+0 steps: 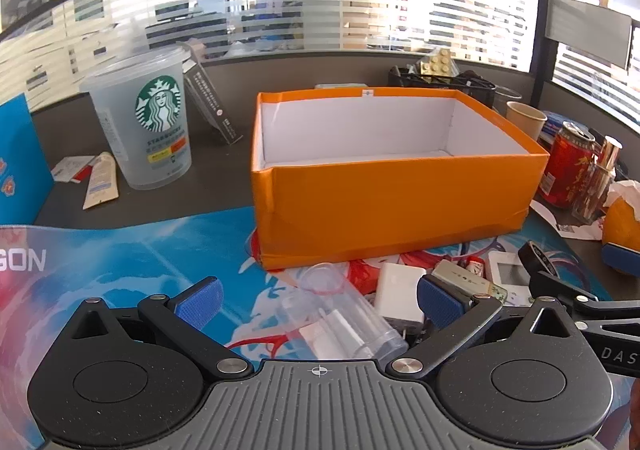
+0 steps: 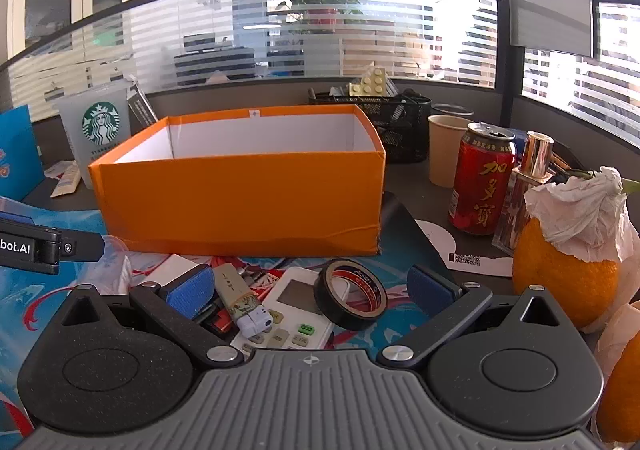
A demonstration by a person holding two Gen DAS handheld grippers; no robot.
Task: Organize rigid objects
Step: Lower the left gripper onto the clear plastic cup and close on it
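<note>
Orange box [image 1: 396, 197]: the biggest thing. It sits ahead of both sets of fingers, open on top. What shows of the inside is white and bare, so the task looks just begun.
Blue picture mat [image 1: 140, 250]: lies under the fingers and the small things.
Starbucks cup [image 1: 144, 117]: stands well off to the left, beyond the left fingers. Not a thing to grab now.
Red drink can [image 2: 482, 179]: stands ahead of the right fingers, to the right, near a tan paper cup [image 2: 446, 153].
Orange fruit [image 2: 564, 282]: just right of the right fingers, with crumpled paper on top.
Left gripper [image 1: 318, 302]: fingers wide apart, holding nothing.
Right gripper [image 2: 312, 290]: fingers wide apart too, holding nothing.
Clear plastic tube [image 1: 344, 314]: lies flat on the mat between the left fingers, a little ahead.
White remote [image 2: 292, 310]: lies flat between the right fingers.
White charger block [image 1: 400, 294]: just past the tube, nearer the left gripper's right finger.
Black tape roll [image 2: 350, 300]: rests on the remote, tilted, between the right fingers.
Lighter [image 2: 242, 300]: beside the right gripper's left finger, partly on the remote.
How to do it well: I think the tube comes first. It is smooth and round, so squeeze it across the middle, softly. Lift it clear over the box wall, then let go low inside.
</note>
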